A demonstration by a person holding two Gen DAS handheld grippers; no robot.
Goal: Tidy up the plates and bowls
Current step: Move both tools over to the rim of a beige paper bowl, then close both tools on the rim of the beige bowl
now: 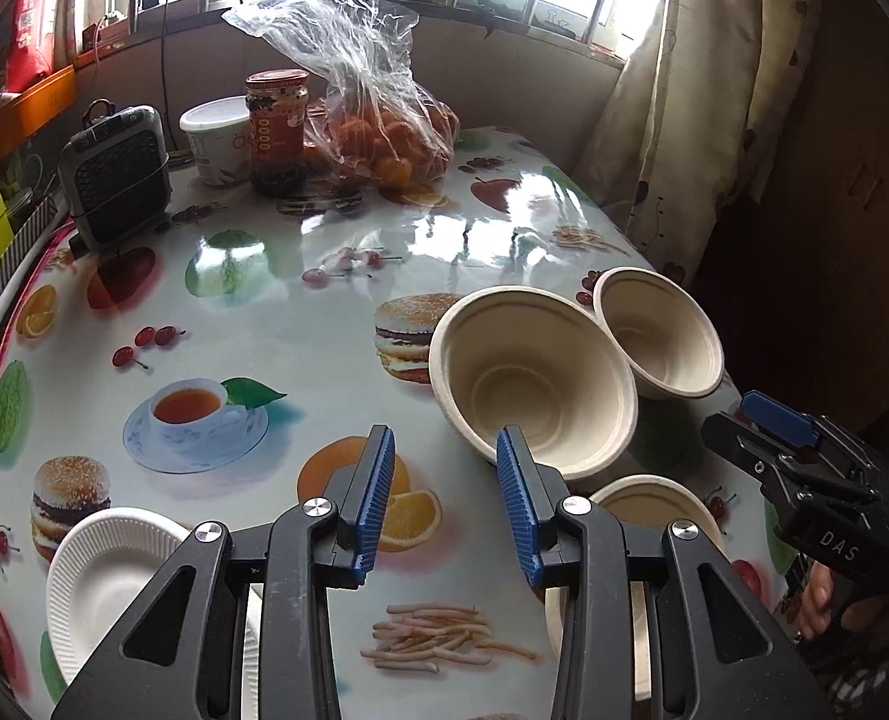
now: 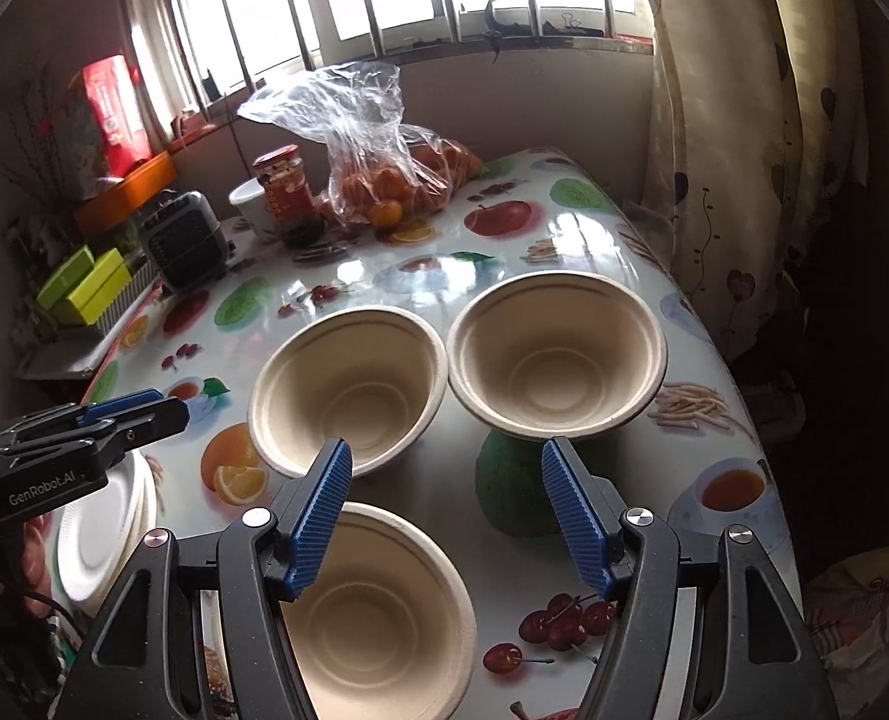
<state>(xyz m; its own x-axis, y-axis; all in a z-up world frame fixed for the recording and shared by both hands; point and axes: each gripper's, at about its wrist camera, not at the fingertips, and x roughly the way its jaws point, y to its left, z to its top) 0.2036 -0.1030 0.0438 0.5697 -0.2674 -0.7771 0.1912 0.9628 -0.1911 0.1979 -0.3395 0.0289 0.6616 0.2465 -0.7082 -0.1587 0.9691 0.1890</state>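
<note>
A barred window and a patterned curtain (image 1: 684,120) stand behind a glossy table (image 1: 300,276) covered in an oilcloth printed with fruit, burgers and teacups.

The left gripper (image 1: 444,480), black with blue ribbed pads, hangs over the cloth with its jaws partly apart and nothing between them; its right pad stands in front of the rim of the nearest bowl, and whether it touches I cannot tell. The right gripper (image 2: 444,498) is spread wider, released and empty, above the bare cloth between the bowls.

Three beige moulded-fibre bowls are on the table. In the right wrist view the near bowl (image 2: 378,606) sits at six o'clock, the left bowl (image 2: 348,390) at ten o'clock from it, and the right bowl (image 2: 555,360) at one o'clock; the last two rims appear to touch. A stack of white ribbed paper plates (image 1: 108,582) lies at eight o'clock in the left wrist view, its number unclear.

At the table's far end, twelve o'clock, stand one clear plastic bag of oranges (image 1: 378,120), one red-lidded jar (image 1: 276,132), one white tub (image 1: 216,138) and one small grey fan heater (image 1: 117,174).
</note>
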